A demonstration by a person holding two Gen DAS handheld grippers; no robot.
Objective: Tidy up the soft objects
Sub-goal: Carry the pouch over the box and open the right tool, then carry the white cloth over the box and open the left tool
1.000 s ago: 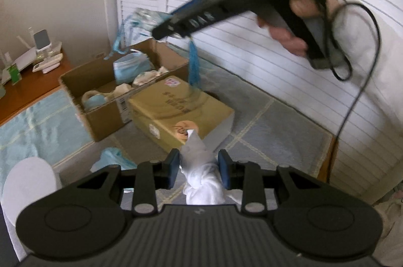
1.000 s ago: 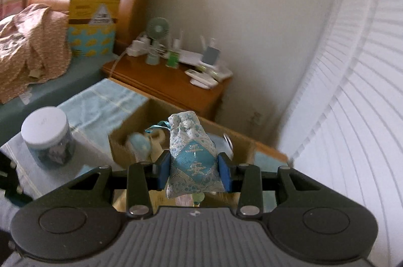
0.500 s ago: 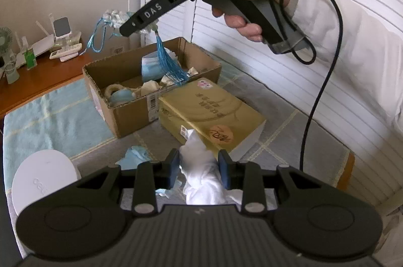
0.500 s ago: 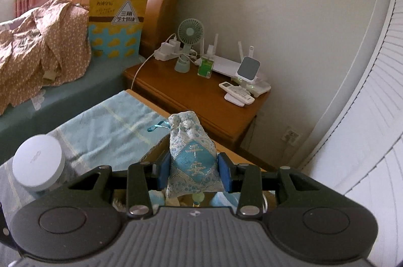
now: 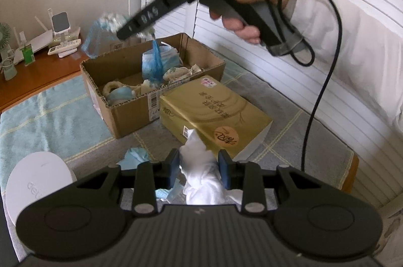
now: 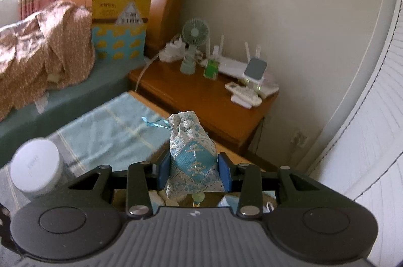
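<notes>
I am looking down on the cardboard box [image 5: 131, 113], sitting on the checked cloth [image 5: 50, 121] just beside the gold tissue pack [image 5: 214, 113]. My right gripper [image 6: 193, 172] is pinching the brocade pouch [image 6: 192, 156], hanging over the box's far end in the left view. My left gripper [image 5: 199, 172] is clamping the white cloth [image 5: 201, 171], nearer than the tissue pack.

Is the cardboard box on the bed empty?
No. The cardboard box already holds several soft items, among them a blue pouch and some pale cloth pieces.
</notes>
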